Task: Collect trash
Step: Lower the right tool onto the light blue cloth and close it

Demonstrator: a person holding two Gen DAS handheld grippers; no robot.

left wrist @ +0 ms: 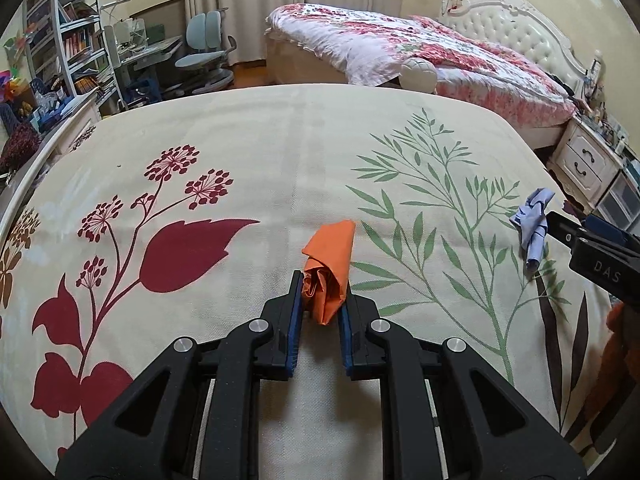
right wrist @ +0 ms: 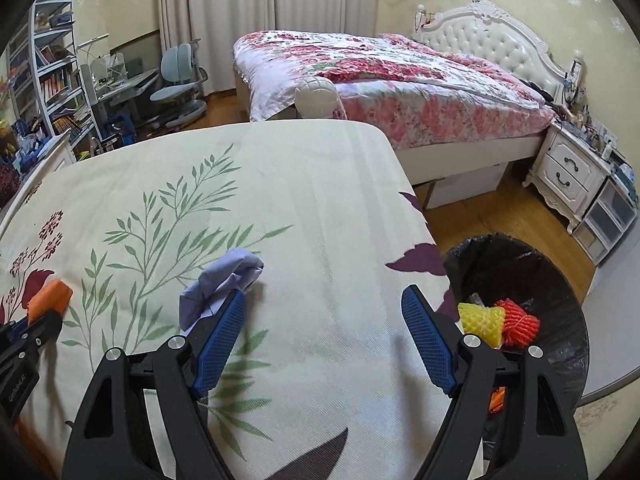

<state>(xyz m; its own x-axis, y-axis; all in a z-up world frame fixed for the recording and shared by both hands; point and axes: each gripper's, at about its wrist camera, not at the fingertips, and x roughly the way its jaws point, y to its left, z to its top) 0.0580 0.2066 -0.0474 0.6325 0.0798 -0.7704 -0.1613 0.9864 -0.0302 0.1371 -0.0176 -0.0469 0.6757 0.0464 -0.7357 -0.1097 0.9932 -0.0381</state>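
Rightward, bin just beyond tablecloth edge; right gripper spread.

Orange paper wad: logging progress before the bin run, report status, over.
Left gripper shut on orange paper wad. Right gripper open, lavender paper wad against its left finger. Trash bin beside table, nothing blocking.

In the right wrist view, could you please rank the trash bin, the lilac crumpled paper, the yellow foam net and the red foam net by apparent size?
1. Trash bin, clearly largest.
2. Lilac crumpled paper, though it lies nearer the camera, so this is unsure.
3. Yellow foam net and red foam net look alike; no ranking between them.
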